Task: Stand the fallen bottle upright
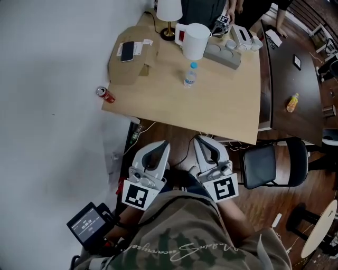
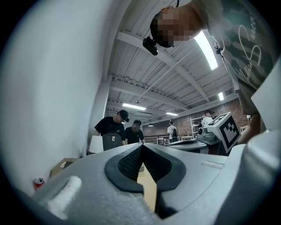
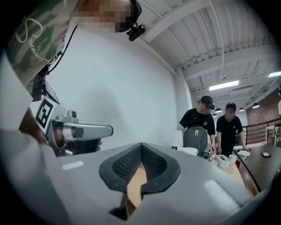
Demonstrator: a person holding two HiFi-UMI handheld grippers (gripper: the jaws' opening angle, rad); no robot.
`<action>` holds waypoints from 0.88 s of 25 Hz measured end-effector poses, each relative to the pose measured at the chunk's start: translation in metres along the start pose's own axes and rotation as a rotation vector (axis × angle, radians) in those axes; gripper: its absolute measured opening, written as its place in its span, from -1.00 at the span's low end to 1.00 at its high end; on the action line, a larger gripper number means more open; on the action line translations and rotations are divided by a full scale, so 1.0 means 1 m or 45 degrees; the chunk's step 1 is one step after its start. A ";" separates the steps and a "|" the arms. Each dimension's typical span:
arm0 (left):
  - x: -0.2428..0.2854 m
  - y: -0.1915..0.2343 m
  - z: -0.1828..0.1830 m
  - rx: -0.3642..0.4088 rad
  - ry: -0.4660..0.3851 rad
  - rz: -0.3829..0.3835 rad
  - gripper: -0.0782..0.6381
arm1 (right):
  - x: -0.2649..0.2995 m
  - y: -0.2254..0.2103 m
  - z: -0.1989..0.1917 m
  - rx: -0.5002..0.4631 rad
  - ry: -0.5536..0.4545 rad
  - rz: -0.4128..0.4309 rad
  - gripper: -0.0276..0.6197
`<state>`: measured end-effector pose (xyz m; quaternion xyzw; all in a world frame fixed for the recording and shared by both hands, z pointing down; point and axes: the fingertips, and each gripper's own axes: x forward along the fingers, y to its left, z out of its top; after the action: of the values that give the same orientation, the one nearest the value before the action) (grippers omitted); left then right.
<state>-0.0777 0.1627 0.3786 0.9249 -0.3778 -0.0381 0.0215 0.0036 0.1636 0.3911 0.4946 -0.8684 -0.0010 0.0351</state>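
Observation:
A clear water bottle (image 1: 190, 75) with a blue cap stands upright near the middle of the light wooden table (image 1: 222, 100). A small orange bottle (image 1: 292, 103) lies on the dark table (image 1: 296, 132) to the right. My left gripper (image 1: 164, 143) and right gripper (image 1: 198, 138) are side by side close to my body, short of the table's near edge and pointing level at it. Both are shut with nothing between the pads. In the gripper views the left gripper (image 2: 142, 146) and right gripper (image 3: 141, 145) have their tips meeting.
A red can (image 1: 106, 95) lies at the table's left edge by the white wall. At the back are a cardboard box (image 1: 132, 63) with a phone (image 1: 127, 51), a white jug (image 1: 194, 40), a lamp (image 1: 169, 13) and a power strip (image 1: 224, 55). A black chair (image 1: 272, 166) stands right; people stand beyond.

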 end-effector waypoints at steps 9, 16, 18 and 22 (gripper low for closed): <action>-0.009 0.000 0.034 0.071 -0.085 0.034 -0.78 | -0.012 0.010 0.018 0.005 -0.005 -0.015 -0.91; -0.022 0.010 0.045 0.179 -0.103 0.026 -0.78 | -0.012 0.009 0.035 -0.048 -0.059 -0.083 -0.91; -0.024 0.010 0.049 0.191 -0.121 0.018 -0.78 | -0.014 0.011 0.037 -0.049 -0.069 -0.091 -0.91; -0.026 0.010 0.050 0.180 -0.136 0.012 -0.78 | -0.014 0.018 0.038 -0.064 -0.082 -0.093 -0.91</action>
<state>-0.1080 0.1730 0.3313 0.9190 -0.3843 -0.0605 -0.0640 -0.0069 0.1829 0.3528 0.5245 -0.8503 -0.0400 0.0193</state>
